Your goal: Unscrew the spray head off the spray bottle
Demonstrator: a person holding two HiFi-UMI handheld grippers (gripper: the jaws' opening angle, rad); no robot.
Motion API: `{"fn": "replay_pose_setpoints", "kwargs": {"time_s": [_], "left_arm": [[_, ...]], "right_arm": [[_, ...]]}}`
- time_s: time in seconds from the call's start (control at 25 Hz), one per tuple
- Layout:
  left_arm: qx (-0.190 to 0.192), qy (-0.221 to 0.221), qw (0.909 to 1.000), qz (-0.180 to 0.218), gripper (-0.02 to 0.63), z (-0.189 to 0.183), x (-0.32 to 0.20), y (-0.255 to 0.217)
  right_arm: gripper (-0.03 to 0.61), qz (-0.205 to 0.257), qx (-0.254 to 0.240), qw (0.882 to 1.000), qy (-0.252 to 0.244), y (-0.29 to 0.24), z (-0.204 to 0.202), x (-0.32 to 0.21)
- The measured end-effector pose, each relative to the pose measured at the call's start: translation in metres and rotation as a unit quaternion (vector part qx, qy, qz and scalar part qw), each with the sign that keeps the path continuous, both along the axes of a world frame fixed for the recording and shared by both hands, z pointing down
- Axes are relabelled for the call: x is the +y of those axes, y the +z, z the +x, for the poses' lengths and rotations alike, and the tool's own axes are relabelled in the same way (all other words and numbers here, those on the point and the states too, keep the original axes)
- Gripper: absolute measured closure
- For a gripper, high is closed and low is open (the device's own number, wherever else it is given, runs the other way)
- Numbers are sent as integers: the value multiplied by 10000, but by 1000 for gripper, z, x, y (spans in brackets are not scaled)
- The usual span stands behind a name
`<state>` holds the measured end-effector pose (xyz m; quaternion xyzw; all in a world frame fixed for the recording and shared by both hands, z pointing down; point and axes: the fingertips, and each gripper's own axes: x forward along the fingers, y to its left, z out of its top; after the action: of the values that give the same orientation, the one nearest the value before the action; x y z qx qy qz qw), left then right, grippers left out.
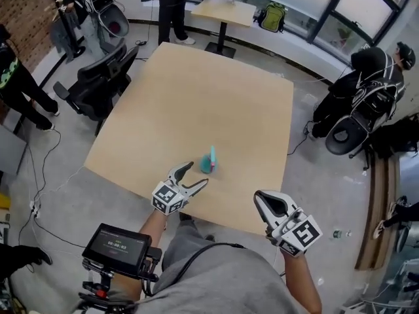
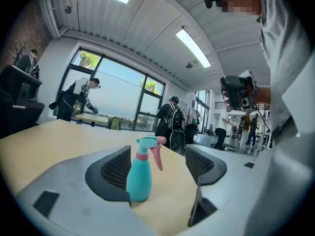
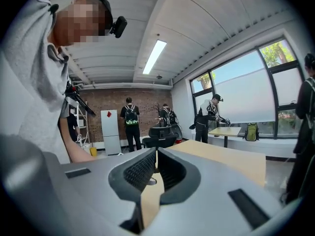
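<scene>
A small teal spray bottle (image 1: pixel 209 161) with a pink trigger stands upright on the light wooden table (image 1: pixel 196 90), close to its near edge. My left gripper (image 1: pixel 198 173) is open just short of the bottle, its jaws spread toward it. In the left gripper view the spray bottle (image 2: pixel 139 173) shows between the two dark pads (image 2: pixel 110 173), nearer the left one, and neither pad presses on it. My right gripper (image 1: pixel 263 199) hovers off the table's near right corner, shut and empty. Its jaws meet tip to tip in the right gripper view (image 3: pixel 156 155).
Black office chairs (image 1: pixel 98 77) stand at the table's left side. A person (image 1: pixel 370 77) sits by a chair at the right. A second small table (image 1: pixel 224 8) stands at the back by the windows. A screen on a rig (image 1: pixel 119 247) sits by my left elbow.
</scene>
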<state>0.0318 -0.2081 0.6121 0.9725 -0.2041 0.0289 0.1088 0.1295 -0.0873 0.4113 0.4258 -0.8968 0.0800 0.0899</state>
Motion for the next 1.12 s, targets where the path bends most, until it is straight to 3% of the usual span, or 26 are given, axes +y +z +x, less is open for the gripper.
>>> {"fn": "replay_pose_setpoints", "kwargs": {"time_s": [0.32, 0.68, 0.84, 1.0, 1.12], "left_arm": [[-904, 403, 9947, 260, 158, 57, -43, 90], [-1092, 180, 9933, 337, 160, 91, -60, 114], [-1117, 57, 9935, 207, 224, 92, -66, 120], [-1222, 211, 9919, 277, 230, 87, -55, 102], [-1344, 336, 9887, 569, 232, 83, -43, 80]], "right_arm": [[571, -416, 258, 9987, 116, 25, 5, -30], [572, -791, 415, 9958, 218, 38, 15, -29], [572, -724, 512, 9960, 100, 44, 11, -32], [571, -673, 502, 9965, -51, 42, -3, -34], [544, -730, 366, 9967, -22, 45, -9, -40]]}}
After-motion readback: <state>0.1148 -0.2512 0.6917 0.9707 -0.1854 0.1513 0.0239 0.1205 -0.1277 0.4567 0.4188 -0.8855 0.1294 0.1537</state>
